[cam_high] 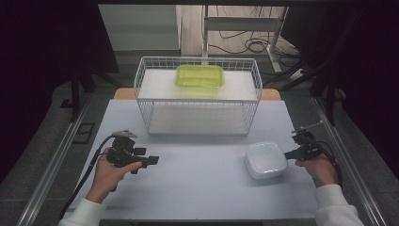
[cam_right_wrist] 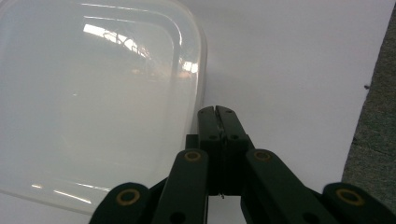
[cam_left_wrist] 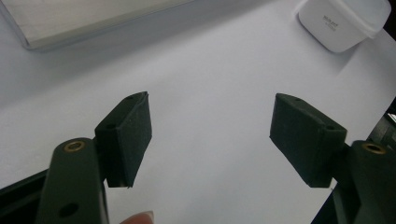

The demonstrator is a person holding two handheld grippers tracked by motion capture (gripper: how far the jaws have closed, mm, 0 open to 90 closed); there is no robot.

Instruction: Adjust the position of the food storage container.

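Stood at the far middle of the table (cam_high: 197, 188): a wire basket (cam_high: 197, 94), with a lidded tray (cam_high: 199, 76) on its upper shelf. Lay near the right edge: a closed container (cam_high: 266, 160), the right gripper (cam_high: 288, 154) just beside it (perhaps touching). Hovered well apart at the left: the left gripper (cam_high: 151, 160).

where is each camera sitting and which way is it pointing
High view: above the person's side, facing forward and down on the table and wire rack; both forearms show.
Left gripper view: rides the left gripper, facing across the table; open jaws, a fingertip.
Right gripper view: rides the right gripper, shut jaws beside the white container.
All three share that container.
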